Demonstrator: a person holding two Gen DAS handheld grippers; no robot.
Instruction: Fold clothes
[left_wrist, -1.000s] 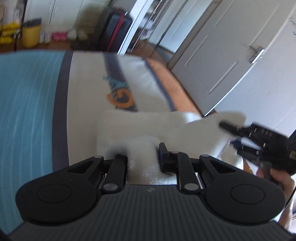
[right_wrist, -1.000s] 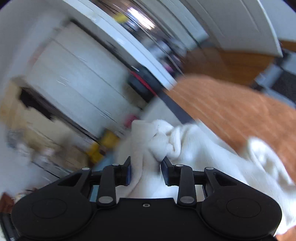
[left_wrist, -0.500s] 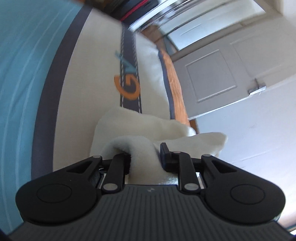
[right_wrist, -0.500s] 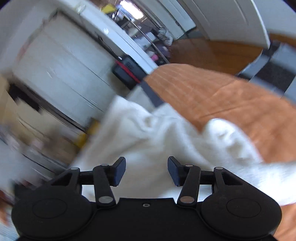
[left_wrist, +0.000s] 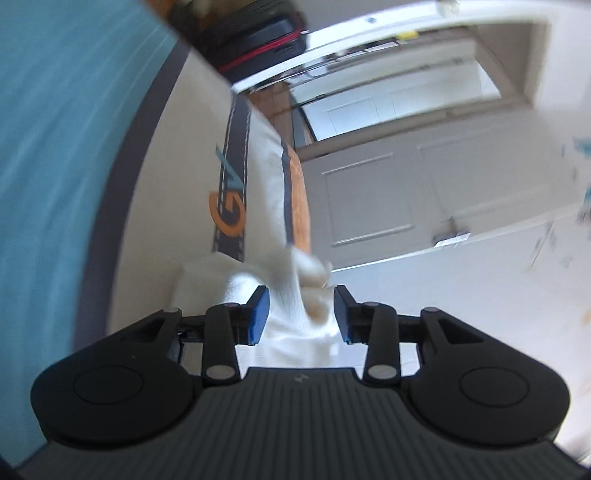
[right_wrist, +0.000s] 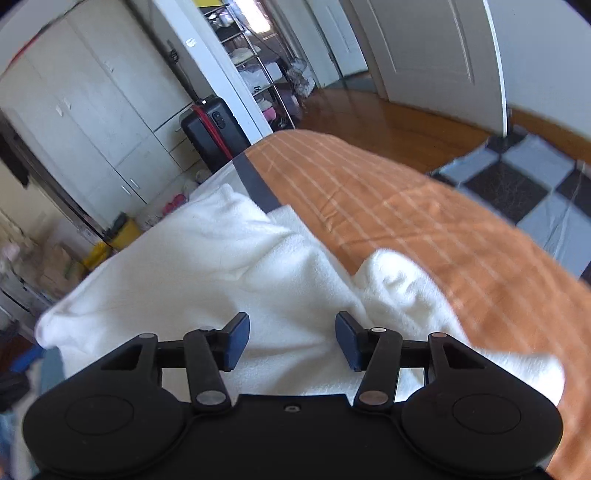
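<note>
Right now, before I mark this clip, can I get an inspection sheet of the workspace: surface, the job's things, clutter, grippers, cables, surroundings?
Surface: bed cover, orange with pale stripes on one side, cream and teal on the other.
Job's things: white fleece garment lying partly folded on the bed, one bunched end near the orange part.
Clutter: nothing seen on the bed besides the garment.
Grippers: left gripper opening, a fold of the garment between its pads but not pinched; right gripper opening above the garment, nothing gripped.
Cables: nothing seen.
Surroundings: black suitcase with red trim by the wardrobe, open white door, wooden floor, checked rug.
</note>
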